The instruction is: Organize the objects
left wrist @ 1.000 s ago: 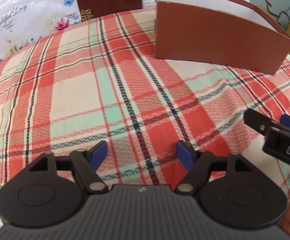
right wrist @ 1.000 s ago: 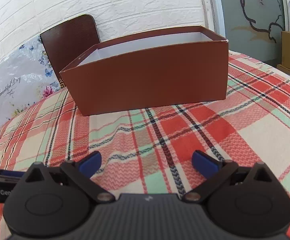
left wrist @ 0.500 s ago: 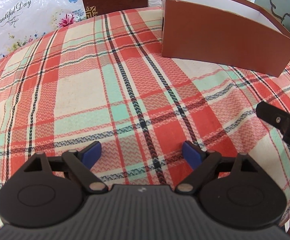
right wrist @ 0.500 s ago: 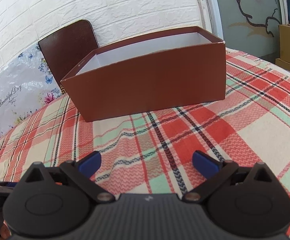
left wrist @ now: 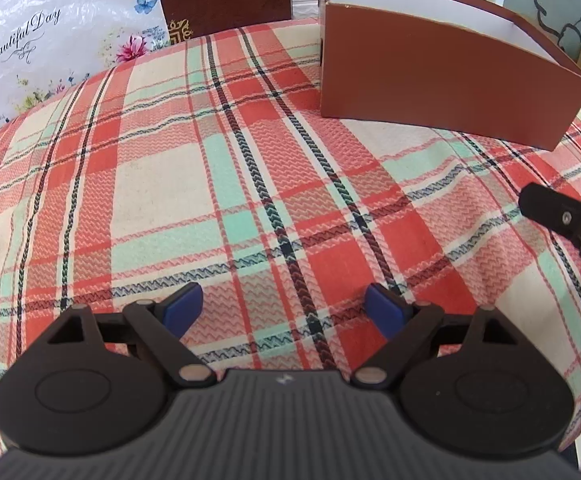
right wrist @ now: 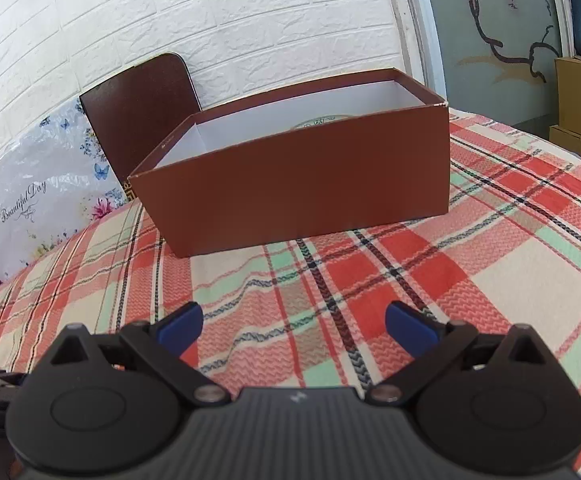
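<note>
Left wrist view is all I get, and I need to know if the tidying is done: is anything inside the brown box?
Observer: Yes. In the right wrist view the rim of a round green-patterned item peeks above the near wall of the brown box. I cannot tell what it is.
Operator: Is the right gripper carrying anything?
Observer: No. The right gripper is open, with only tablecloth showing between its fingers.
</note>
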